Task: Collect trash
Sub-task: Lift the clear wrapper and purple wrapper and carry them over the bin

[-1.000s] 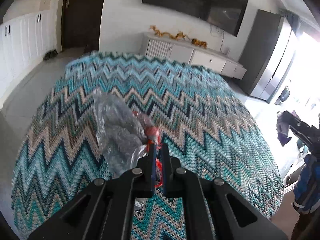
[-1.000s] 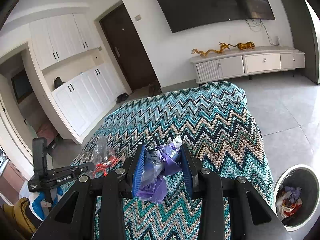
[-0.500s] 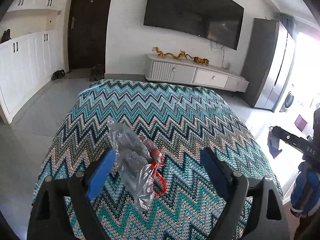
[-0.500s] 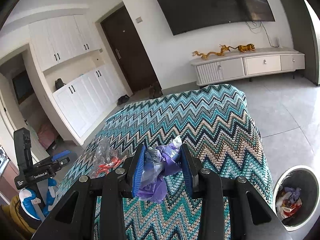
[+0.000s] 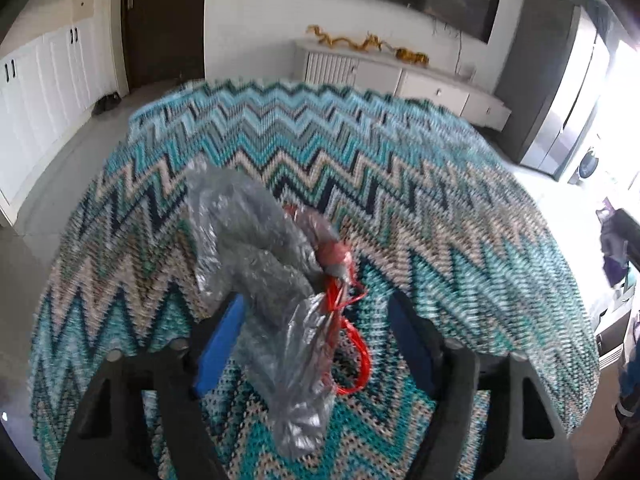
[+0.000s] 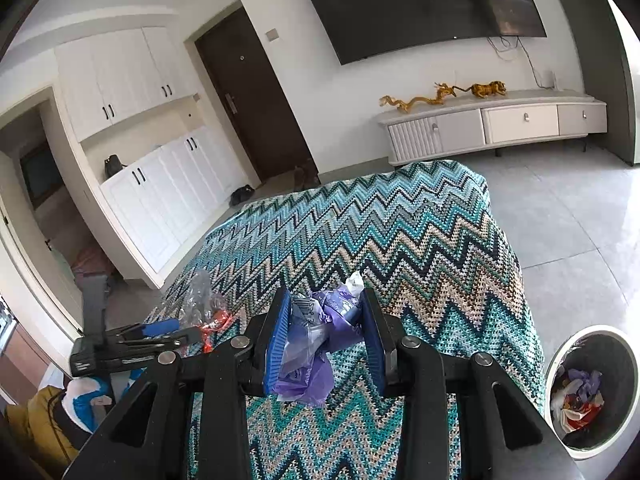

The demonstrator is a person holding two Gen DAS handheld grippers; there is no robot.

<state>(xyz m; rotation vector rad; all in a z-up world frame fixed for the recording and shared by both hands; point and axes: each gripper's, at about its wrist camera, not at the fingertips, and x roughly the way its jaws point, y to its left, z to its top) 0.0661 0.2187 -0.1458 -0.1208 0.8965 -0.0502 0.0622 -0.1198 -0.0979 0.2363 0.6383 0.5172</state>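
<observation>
A crumpled clear plastic bag with red ties [image 5: 276,280] lies on the zigzag blanket [image 5: 400,184]. My left gripper [image 5: 316,320] is open, its blue-padded fingers on either side of the bag's near end. It also shows in the right wrist view [image 6: 168,330], with the bag [image 6: 202,304] at its fingers. My right gripper [image 6: 326,320] is shut on a crumpled purple and clear wrapper [image 6: 316,340] and holds it above the blanket [image 6: 400,232].
A round trash bin [image 6: 592,388] with several pieces of trash in it stands on the tiled floor right of the blanket-covered table. White cabinets, a dark door and a TV console line the walls.
My left gripper opened after being shut on the bag's red tie, drew back, then came forward so its open fingers flank the bag. My right gripper has kept still with the wrapper.
</observation>
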